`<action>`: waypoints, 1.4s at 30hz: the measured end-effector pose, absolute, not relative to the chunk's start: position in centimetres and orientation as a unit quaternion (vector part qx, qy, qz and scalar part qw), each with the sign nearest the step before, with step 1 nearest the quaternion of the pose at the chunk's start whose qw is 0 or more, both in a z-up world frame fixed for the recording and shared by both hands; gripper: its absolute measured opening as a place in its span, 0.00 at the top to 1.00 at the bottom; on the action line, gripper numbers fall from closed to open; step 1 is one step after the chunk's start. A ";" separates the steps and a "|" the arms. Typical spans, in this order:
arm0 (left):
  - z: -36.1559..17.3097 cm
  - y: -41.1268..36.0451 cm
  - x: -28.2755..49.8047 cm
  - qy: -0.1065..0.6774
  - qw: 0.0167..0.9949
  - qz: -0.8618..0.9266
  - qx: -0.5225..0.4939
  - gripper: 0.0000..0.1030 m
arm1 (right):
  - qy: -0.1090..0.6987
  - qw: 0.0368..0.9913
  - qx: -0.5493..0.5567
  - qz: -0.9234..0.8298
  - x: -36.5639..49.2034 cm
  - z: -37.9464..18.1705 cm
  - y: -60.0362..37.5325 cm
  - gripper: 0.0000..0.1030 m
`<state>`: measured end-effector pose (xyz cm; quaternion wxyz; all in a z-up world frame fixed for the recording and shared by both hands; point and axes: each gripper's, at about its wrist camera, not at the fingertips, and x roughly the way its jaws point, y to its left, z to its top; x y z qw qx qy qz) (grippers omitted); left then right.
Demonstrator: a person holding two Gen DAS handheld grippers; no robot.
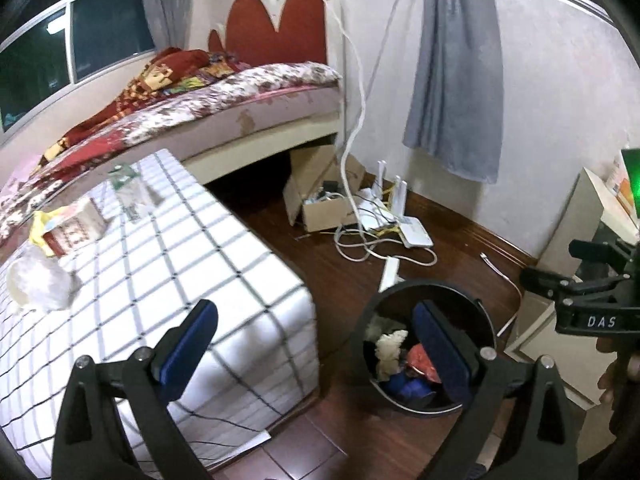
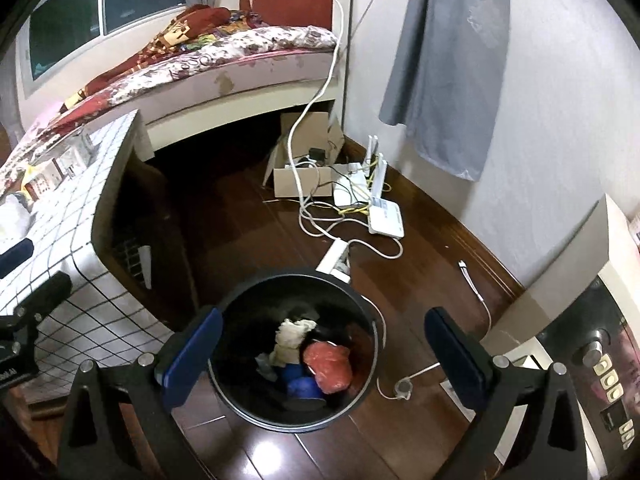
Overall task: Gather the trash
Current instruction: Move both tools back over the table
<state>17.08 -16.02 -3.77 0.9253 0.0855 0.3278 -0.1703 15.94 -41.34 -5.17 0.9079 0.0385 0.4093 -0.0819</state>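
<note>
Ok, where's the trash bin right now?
The black trash bin stands on the wooden floor, low centre in the right wrist view, just right of the checked table, before the power strip.

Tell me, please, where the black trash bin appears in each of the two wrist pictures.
Left wrist: the black trash bin stands lower right of centre, on the floor beside the checked table.
Right wrist: the bin sits at bottom centre, between the open jaws.
Shared landmark: the cardboard box under the bed.
</note>
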 end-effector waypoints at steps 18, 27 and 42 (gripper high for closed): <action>-1.2 -8.4 17.3 0.305 0.944 -0.106 0.066 0.04 | 0.393 0.919 0.037 -0.009 19.2 -3.9 -34.2 0.01; -1.5 -2.6 18.3 0.309 0.949 -0.052 0.043 0.04 | 0.377 0.924 0.051 0.045 21.1 -3.5 -29.3 0.01; -2.7 7.0 21.4 0.326 0.943 0.047 -0.045 0.07 | 0.368 0.921 0.018 0.127 24.0 -2.1 -21.3 0.01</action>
